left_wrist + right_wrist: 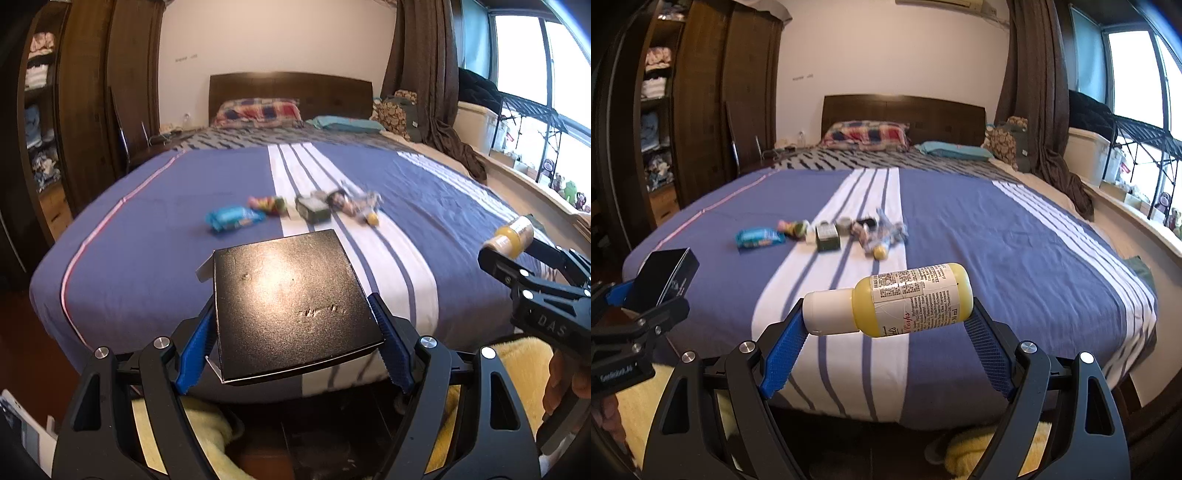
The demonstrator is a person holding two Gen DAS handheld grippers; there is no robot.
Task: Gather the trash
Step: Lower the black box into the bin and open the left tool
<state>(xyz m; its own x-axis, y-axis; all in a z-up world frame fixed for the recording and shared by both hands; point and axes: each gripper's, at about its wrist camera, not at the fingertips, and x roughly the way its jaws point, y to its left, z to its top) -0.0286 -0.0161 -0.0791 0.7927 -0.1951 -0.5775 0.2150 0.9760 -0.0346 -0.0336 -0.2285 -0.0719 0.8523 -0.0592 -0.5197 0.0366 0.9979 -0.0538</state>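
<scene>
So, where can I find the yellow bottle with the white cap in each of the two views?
Left wrist view: the yellow bottle is at the right edge, seen end-on, clamped in the right gripper.
Right wrist view: the bottle lies sideways at lower centre, white cap to the left, between the blue pads.
Shared landmark: the blue snack packet on the bed, left of the trash pile.

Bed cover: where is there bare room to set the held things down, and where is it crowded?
Bare: the blue cover right of the white stripes, and the near-left corner beside the pink edging line. Crowded: mid-bed, from the blue packet across the green box to the wrappers.
</scene>
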